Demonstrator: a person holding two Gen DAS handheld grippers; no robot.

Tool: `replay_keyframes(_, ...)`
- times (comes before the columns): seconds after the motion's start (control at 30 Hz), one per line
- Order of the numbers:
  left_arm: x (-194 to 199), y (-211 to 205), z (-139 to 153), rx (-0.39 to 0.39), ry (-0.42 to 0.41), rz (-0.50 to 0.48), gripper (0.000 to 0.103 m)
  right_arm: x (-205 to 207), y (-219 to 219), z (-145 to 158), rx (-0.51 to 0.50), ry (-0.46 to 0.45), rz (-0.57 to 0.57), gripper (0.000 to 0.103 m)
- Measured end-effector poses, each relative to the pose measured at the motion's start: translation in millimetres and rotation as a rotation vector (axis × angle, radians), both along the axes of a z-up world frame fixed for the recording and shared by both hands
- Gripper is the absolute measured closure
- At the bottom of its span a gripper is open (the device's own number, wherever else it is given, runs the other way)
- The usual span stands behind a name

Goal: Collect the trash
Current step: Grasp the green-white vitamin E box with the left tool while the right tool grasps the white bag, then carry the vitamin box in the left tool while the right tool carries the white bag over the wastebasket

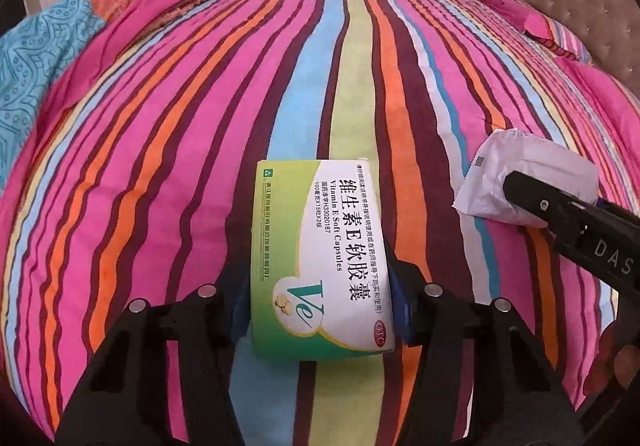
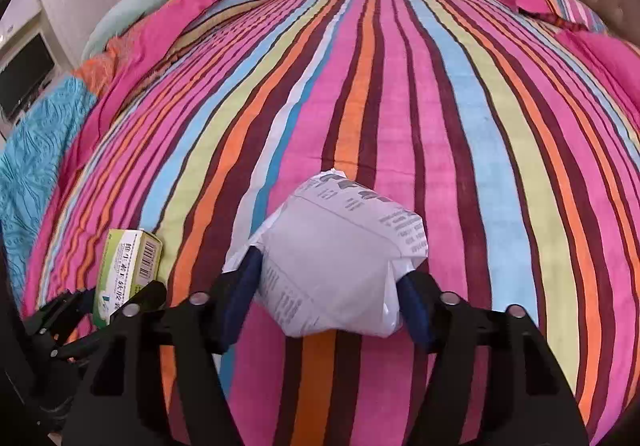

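My left gripper [image 1: 320, 310] is shut on a green and white vitamin E capsule box [image 1: 320, 246], its blue pads pressing both long sides, just above the striped bedspread [image 1: 180, 125]. My right gripper [image 2: 328, 294] is shut on a crumpled white printed paper packet [image 2: 340, 262], held between its blue pads over the bed. In the left wrist view the packet [image 1: 524, 173] and the right gripper's black finger [image 1: 532, 197] show at the right. In the right wrist view the box [image 2: 128, 266] and the left gripper [image 2: 108, 302] show at the lower left.
The bedspread [image 2: 440, 105] fills both views. Folded pink, orange and teal bedding [image 1: 48, 57] lies along the left edge. Pink pillows [image 2: 552, 1] and a tufted headboard [image 1: 580, 5] stand at the far right. A white cabinet and a screen [image 2: 28, 73] are at the left.
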State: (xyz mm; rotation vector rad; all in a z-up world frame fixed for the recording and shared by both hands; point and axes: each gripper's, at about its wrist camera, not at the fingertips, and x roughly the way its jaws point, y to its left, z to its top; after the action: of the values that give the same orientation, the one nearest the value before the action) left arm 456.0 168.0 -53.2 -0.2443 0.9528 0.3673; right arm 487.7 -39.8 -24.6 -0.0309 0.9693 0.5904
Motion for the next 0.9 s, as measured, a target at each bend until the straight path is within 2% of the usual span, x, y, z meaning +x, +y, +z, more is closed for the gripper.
replay_keyframes(0.1, -10, 4, 3, -0.040, -0.021, -0.005, 0.049, -13, -9, 8, 0.005, -0.016, -0.015, 0.046)
replay_keyframes(0.27, -36, 0, 12, -0.045, -0.039, -0.023, 0.049, -48, -35, 22, 0.037, -0.045, -0.039, 0.046)
replay_keyframes(0.5, -78, -11, 29, -0.052, -0.061, -0.043, 0.049, -90, -85, 29, 0.085, -0.012, -0.119, 0.047)
replay_keyframes(0.53, -94, -15, 33, -0.048, -0.064, -0.049, 0.049, -98, -90, 29, 0.083, -0.012, -0.124, 0.047)
replay_keyframes(0.9, -166, -28, 43, -0.039, -0.059, -0.066, 0.049, -159, -136, 31, 0.111, -0.010, -0.178, 0.047)
